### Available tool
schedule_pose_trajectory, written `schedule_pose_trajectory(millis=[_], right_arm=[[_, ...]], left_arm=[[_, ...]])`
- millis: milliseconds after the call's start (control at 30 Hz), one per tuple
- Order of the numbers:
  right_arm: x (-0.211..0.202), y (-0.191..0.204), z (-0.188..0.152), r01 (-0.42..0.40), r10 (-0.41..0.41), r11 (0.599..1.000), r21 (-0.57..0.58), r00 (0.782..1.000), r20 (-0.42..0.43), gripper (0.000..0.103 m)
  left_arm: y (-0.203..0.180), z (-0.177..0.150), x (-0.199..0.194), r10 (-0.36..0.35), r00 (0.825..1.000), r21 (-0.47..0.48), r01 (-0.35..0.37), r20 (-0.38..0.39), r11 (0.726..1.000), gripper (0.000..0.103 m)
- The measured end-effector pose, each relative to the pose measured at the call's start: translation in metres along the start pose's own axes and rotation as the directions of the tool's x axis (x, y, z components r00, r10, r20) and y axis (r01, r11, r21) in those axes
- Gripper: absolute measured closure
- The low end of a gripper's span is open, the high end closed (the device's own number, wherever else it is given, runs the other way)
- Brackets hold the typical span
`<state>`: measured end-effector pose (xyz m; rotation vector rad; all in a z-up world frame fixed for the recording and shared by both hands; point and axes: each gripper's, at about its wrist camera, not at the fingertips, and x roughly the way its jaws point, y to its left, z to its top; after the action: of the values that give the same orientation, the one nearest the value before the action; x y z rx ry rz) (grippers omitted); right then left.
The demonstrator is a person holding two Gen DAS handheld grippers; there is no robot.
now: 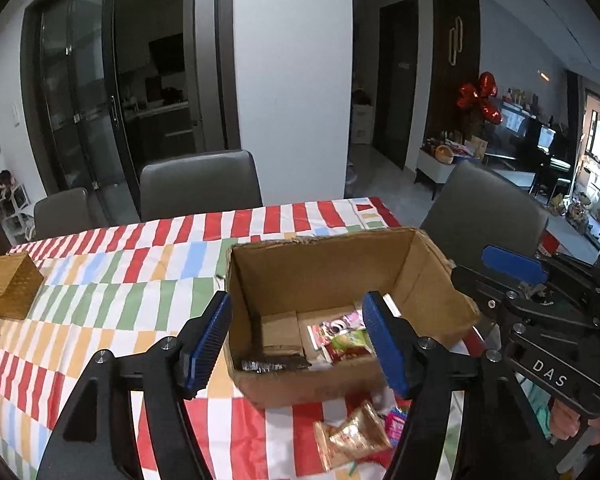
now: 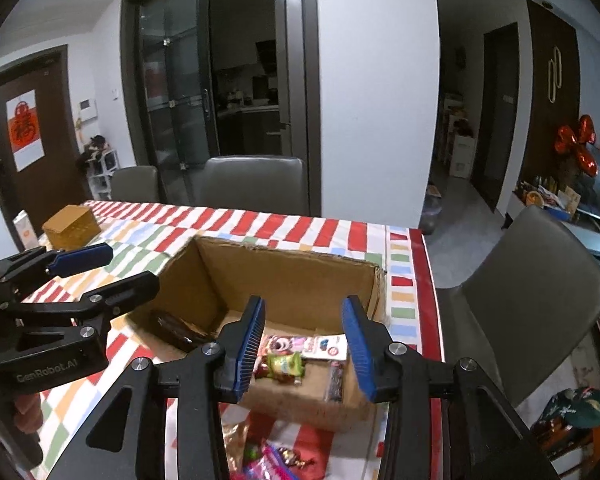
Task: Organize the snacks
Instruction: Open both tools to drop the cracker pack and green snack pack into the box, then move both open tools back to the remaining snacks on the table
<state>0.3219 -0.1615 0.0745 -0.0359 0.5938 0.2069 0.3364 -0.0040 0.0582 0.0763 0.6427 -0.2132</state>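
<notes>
Above the box (image 1: 320,280), the left hand-held gripper (image 1: 300,344) hangs with its blue pads apart and nothing between them. The right hand-held gripper (image 2: 306,344) is beside it, also over the box, and its pads are apart too, with nothing held. No earlier picture is here, so I only say how they stand now. The box is brown cardboard with its top open, and it sits on the tabletop (image 1: 140,264), which has a cloth of red, green, yellow and blue blocks. Some snacks already lie on the floor of the box: a dark pack (image 1: 274,364) on the left, and a green pack (image 2: 286,364) and a pink pack (image 2: 288,344) on the right. More snacks are still out on the cloth, just in front of the box: a gold bag (image 1: 352,436) and a small pink pack (image 1: 396,424). It looks like the job is partly done. I think the next move is to go down to the gold bag, close on it softly so it does not crush, and lift it over the near wall. A small woven basket (image 1: 10,284) sits far off to the left.
</notes>
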Motion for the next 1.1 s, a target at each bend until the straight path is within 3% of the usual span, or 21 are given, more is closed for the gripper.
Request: schedule_pose_trajectory(millis=[567,1100], right_arm=[[-0.079,0.017,-0.046,-0.034,0.038,0.998,-0.044,0.996,0.084,0.061],[-0.083,0.026,-0.096,-0.056,0.055,0.997,-0.054,0.998,-0.015,0.061]], left_arm=[[-0.033,-0.049,-0.076,-0.024,0.998,0.053,0.021,0.057,0.998,0.031],[-0.034,-0.122,-0.081,-0.047,0.997,0.025,0.049,-0.062,0.998,0.03]])
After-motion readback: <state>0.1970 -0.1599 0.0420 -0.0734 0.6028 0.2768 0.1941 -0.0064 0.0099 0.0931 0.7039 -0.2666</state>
